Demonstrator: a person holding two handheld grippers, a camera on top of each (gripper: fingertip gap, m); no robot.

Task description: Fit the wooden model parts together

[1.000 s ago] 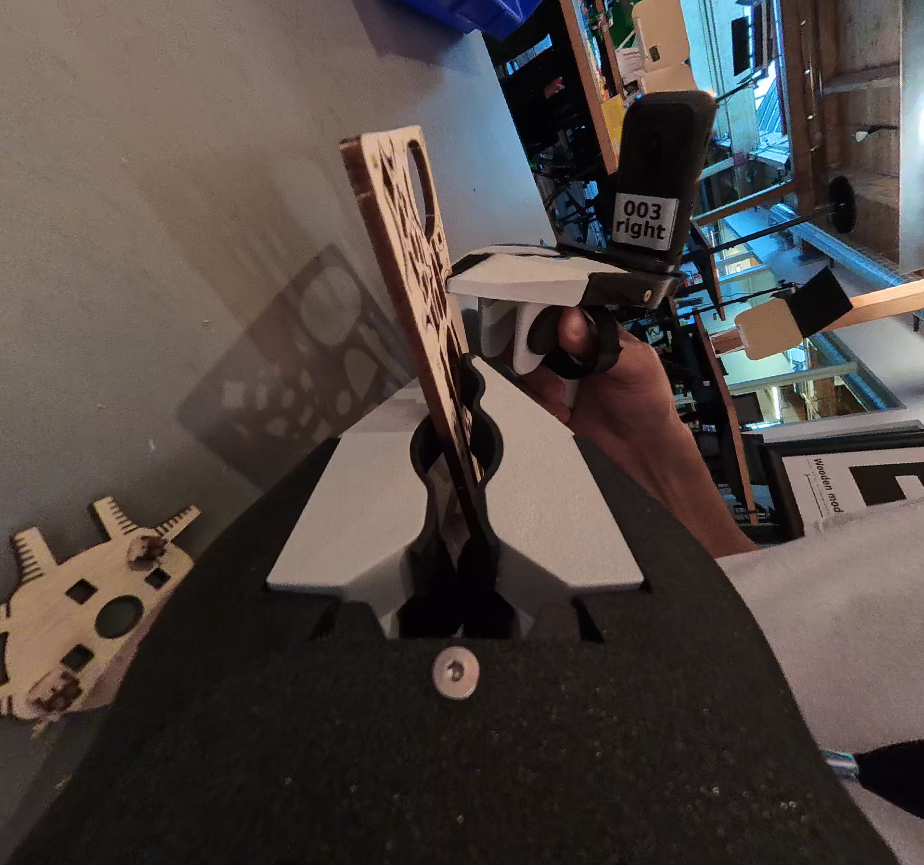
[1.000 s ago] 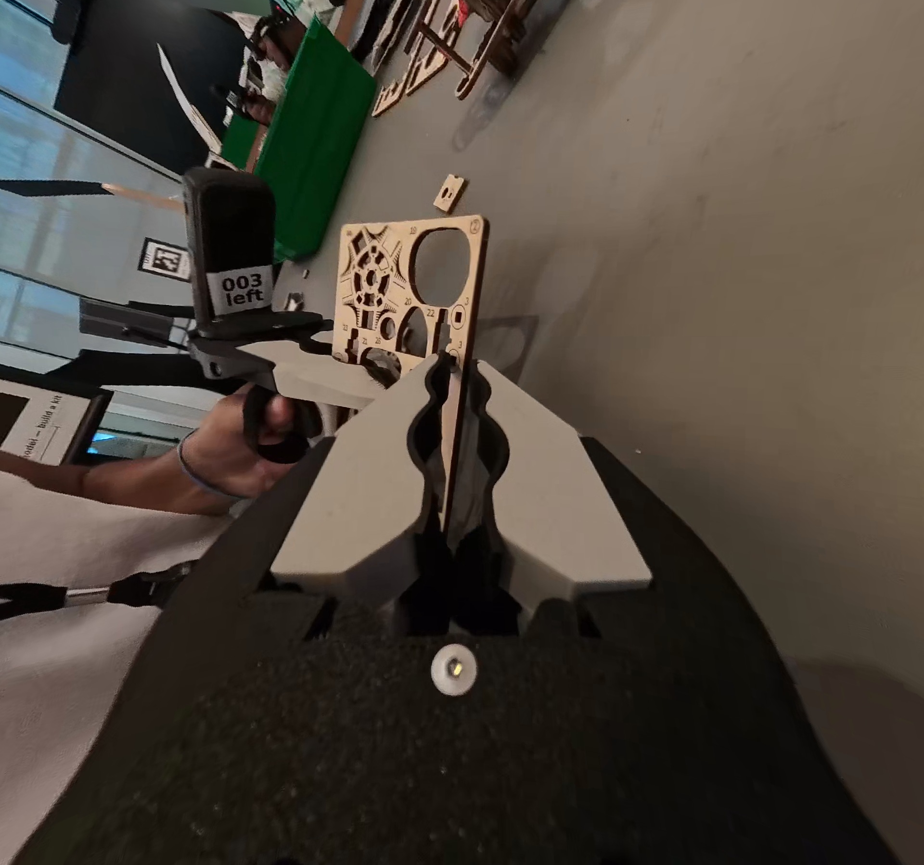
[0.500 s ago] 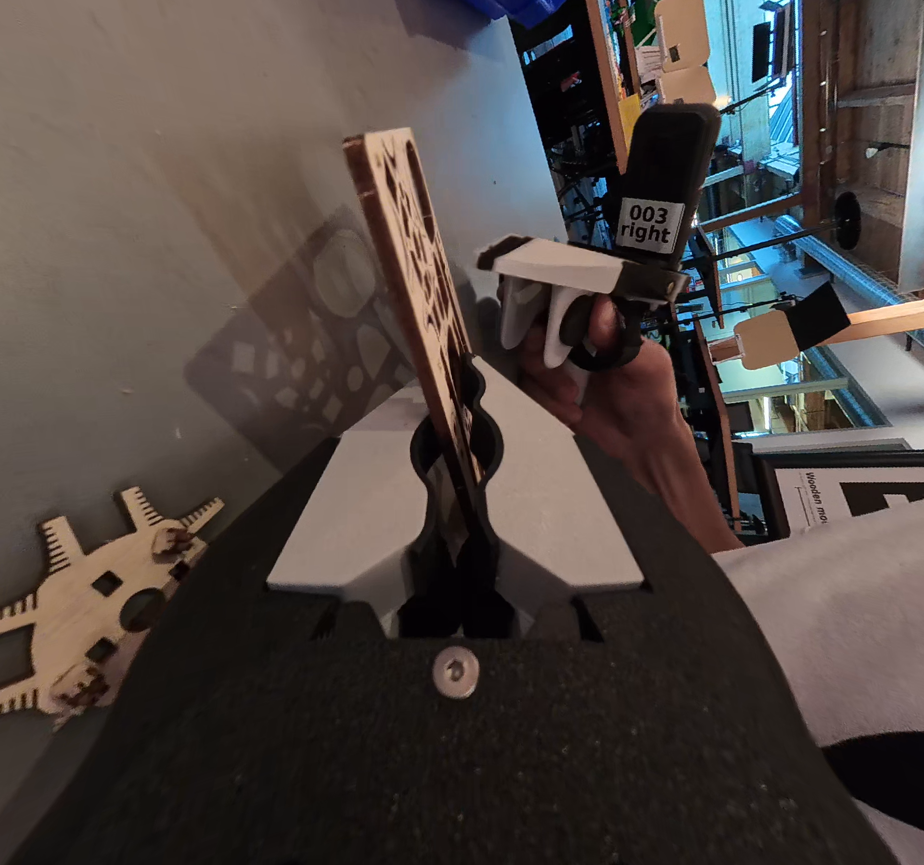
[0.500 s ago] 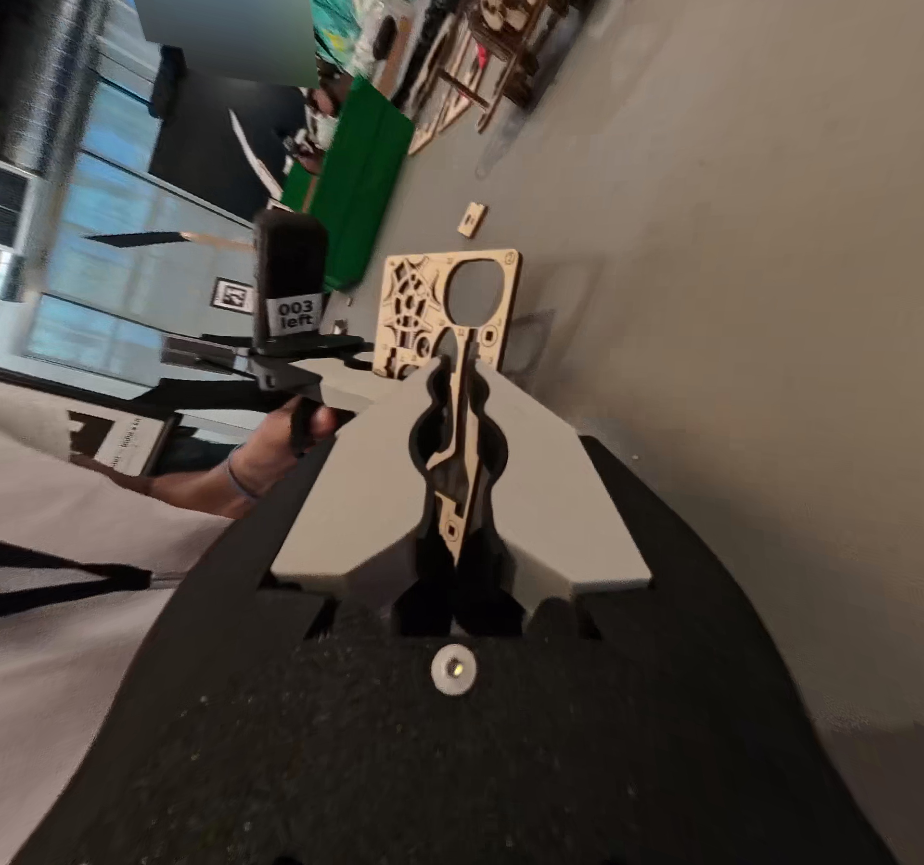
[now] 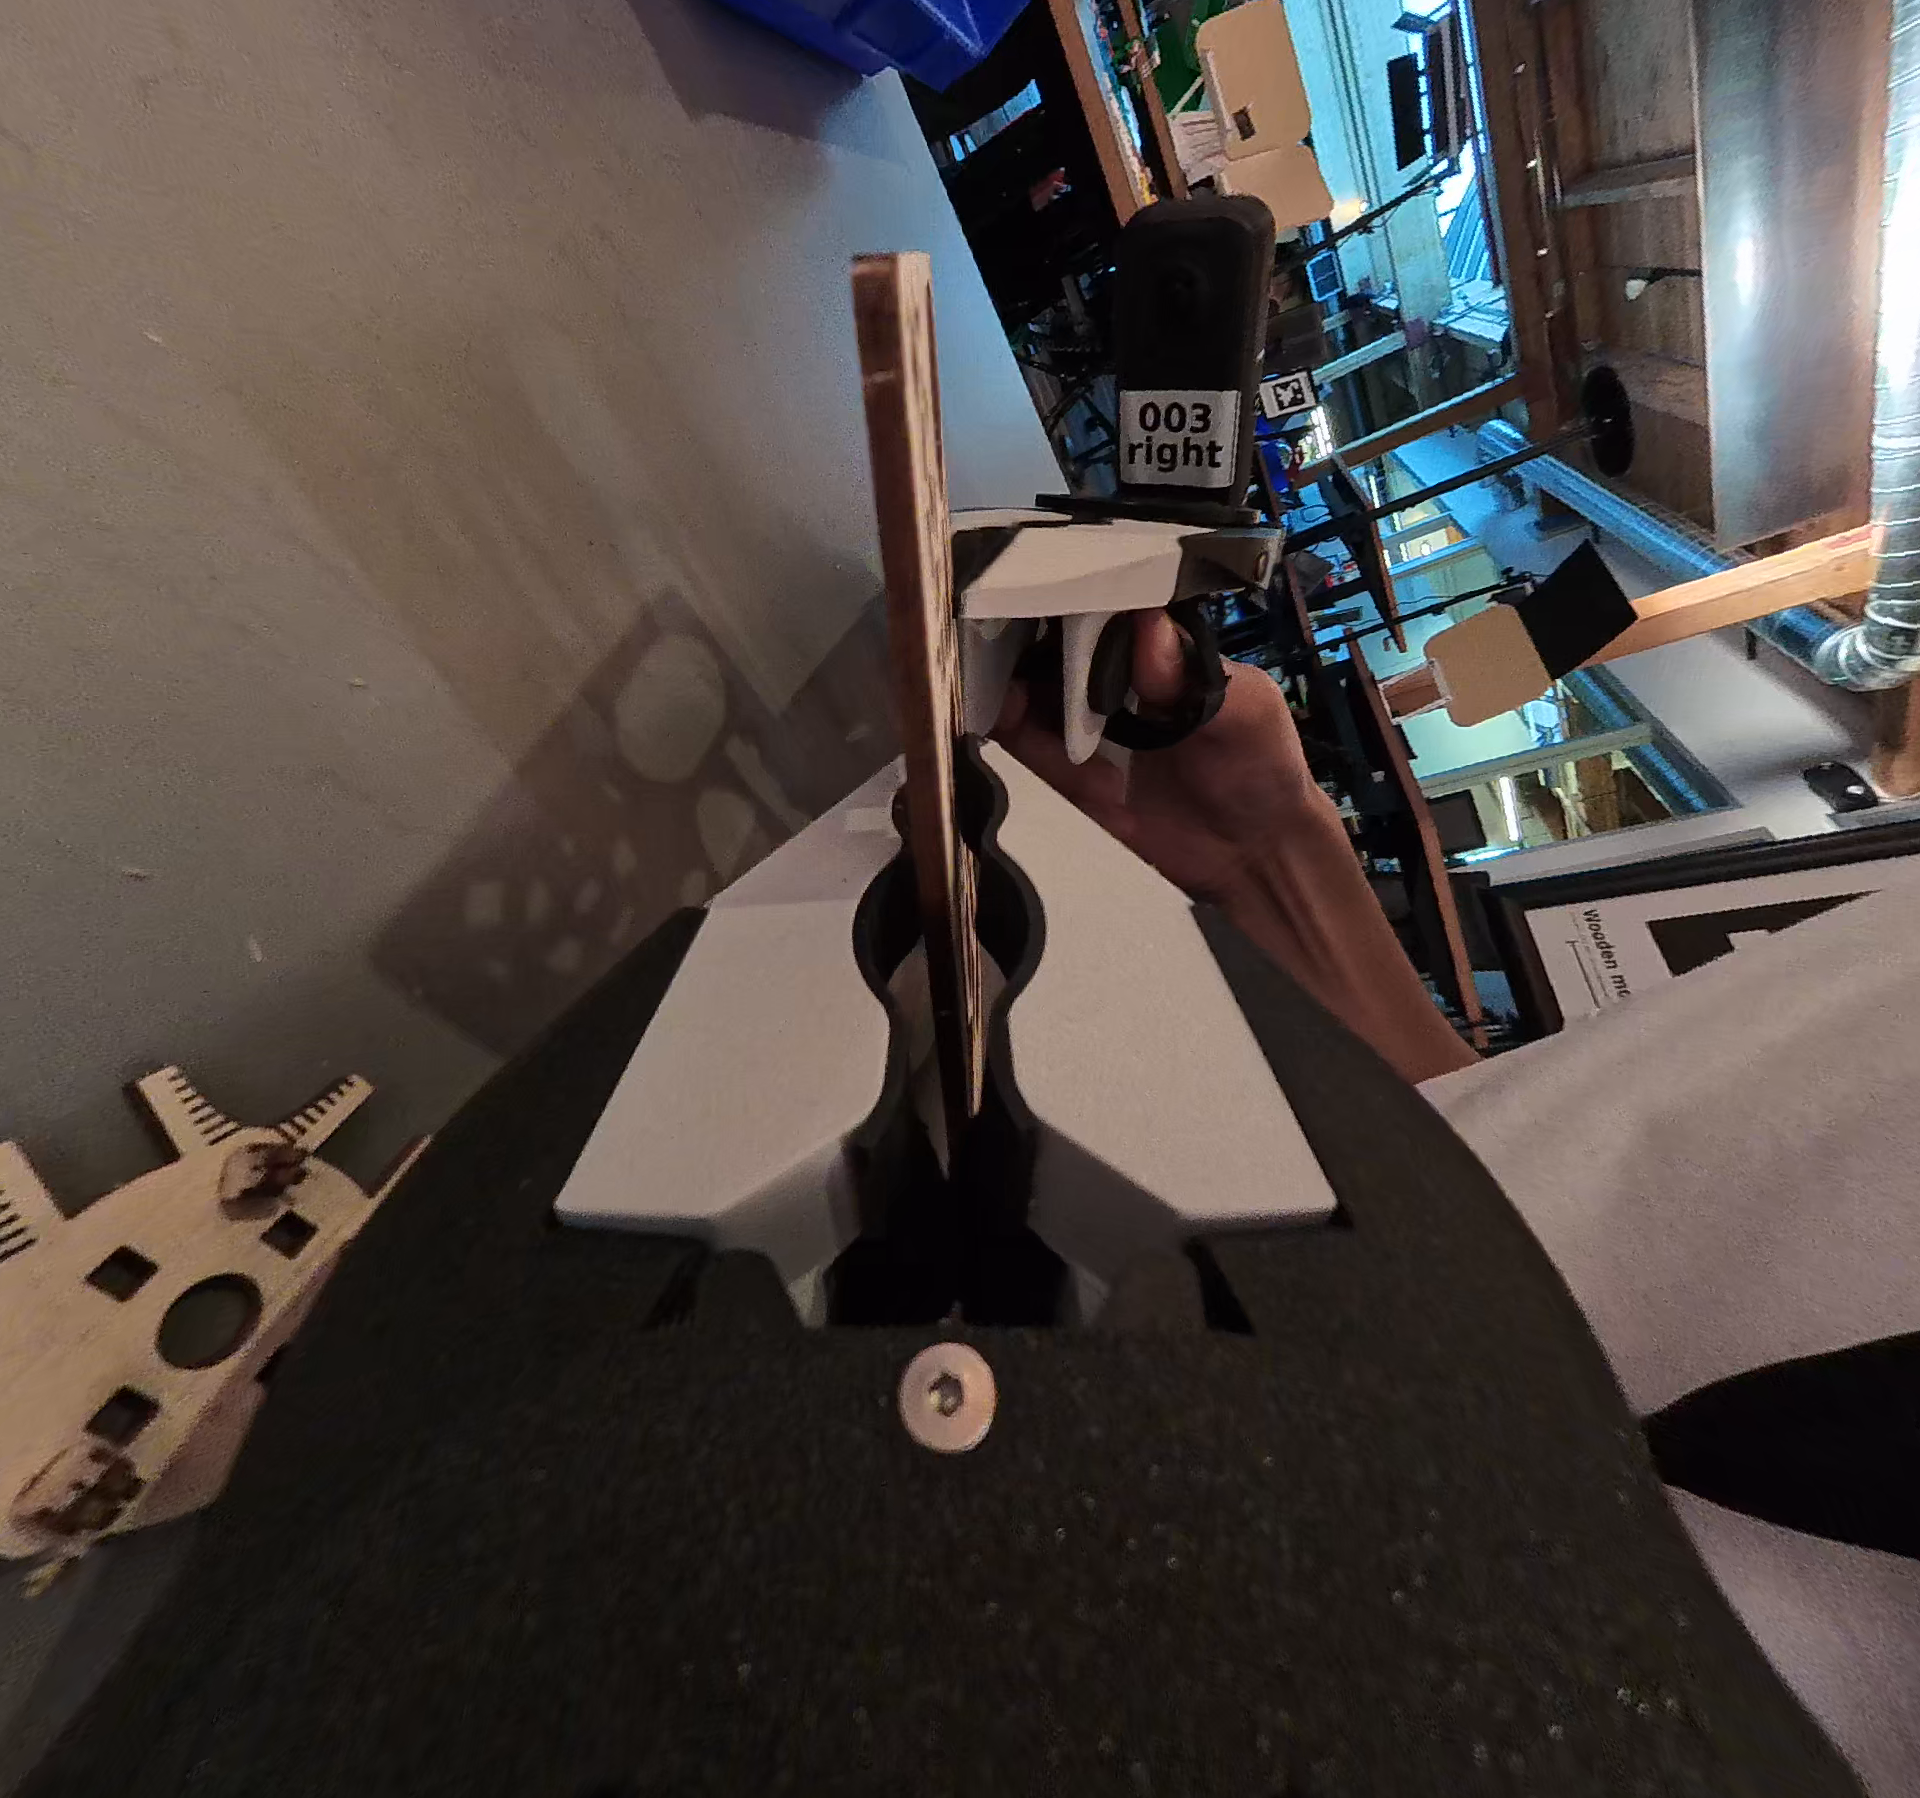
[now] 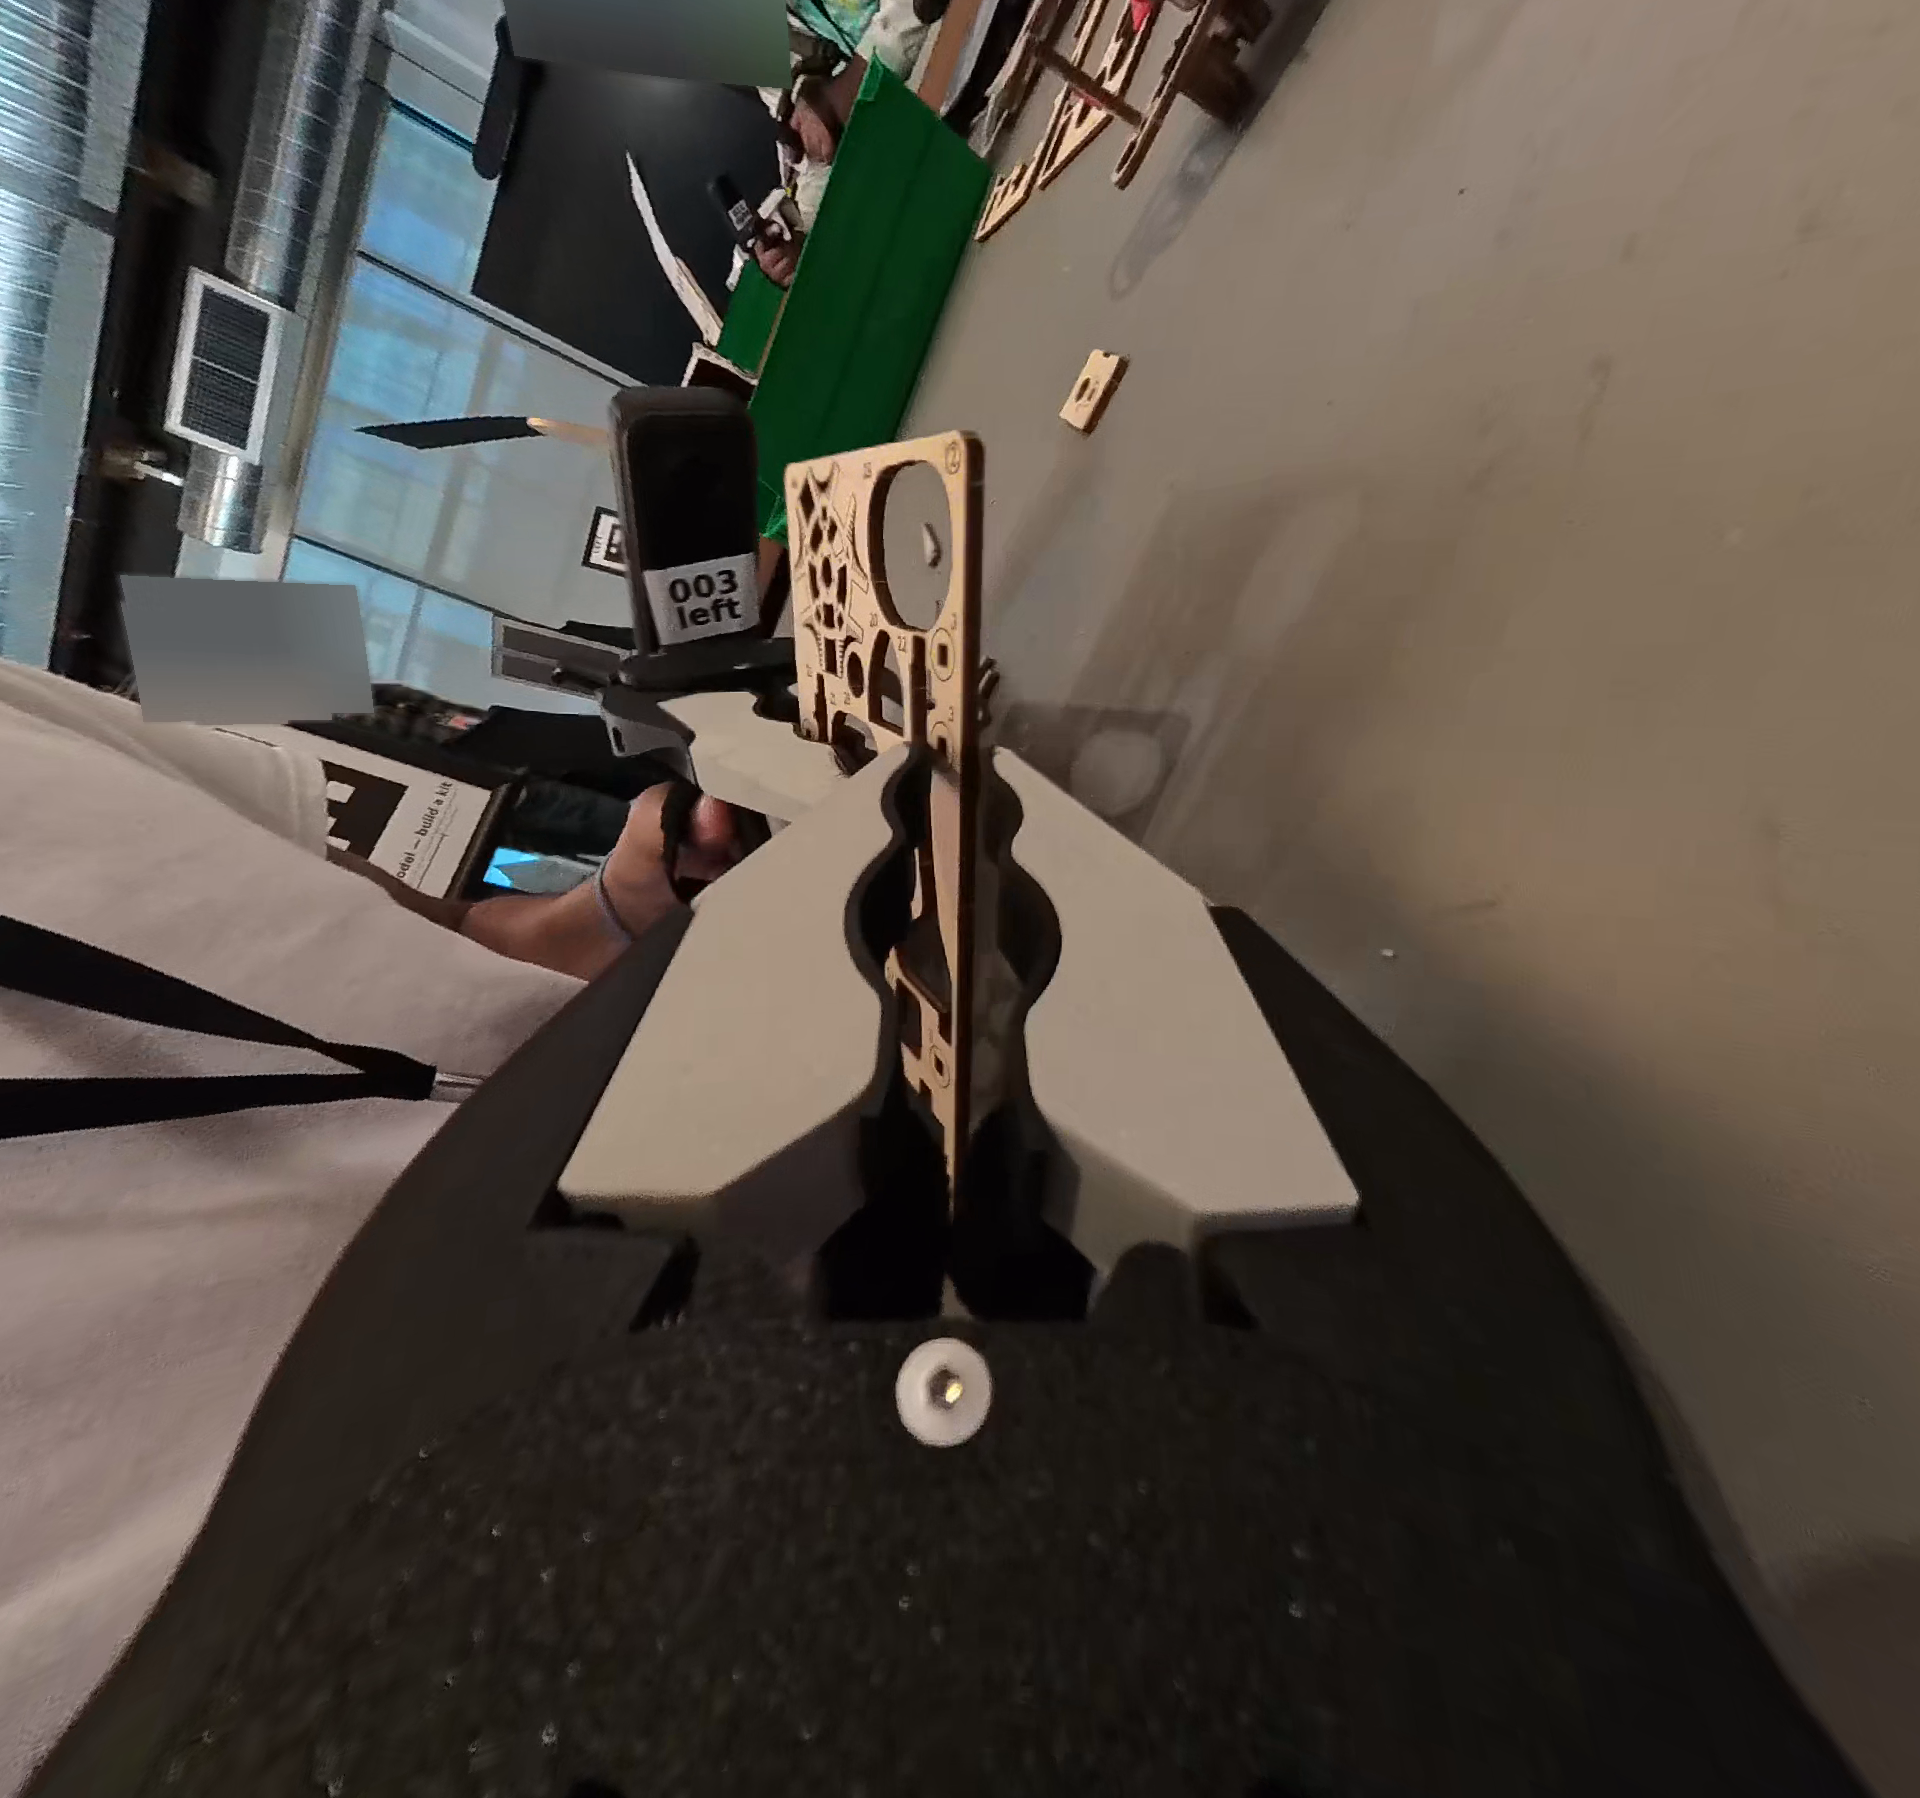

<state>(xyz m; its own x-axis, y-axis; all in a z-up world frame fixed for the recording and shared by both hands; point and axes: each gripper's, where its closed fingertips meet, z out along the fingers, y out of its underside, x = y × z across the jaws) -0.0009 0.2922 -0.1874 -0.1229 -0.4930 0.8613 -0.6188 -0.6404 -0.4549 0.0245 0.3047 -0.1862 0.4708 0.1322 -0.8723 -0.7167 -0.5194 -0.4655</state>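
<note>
Left view: my left gripper pinches the sheet edge-on, standing straight out ahead of the fingers; the right gripper meets it from the far side. A toothed part lies on the bench, off to the left.

Right view: my right gripper also clamps the sheet, cut-outs facing left. Risk: two grips on thin ply — any twist between them could snap it.

Toothed wooden piece cut off at left edge; wooden sheet lower part hidden between fingers
</note>
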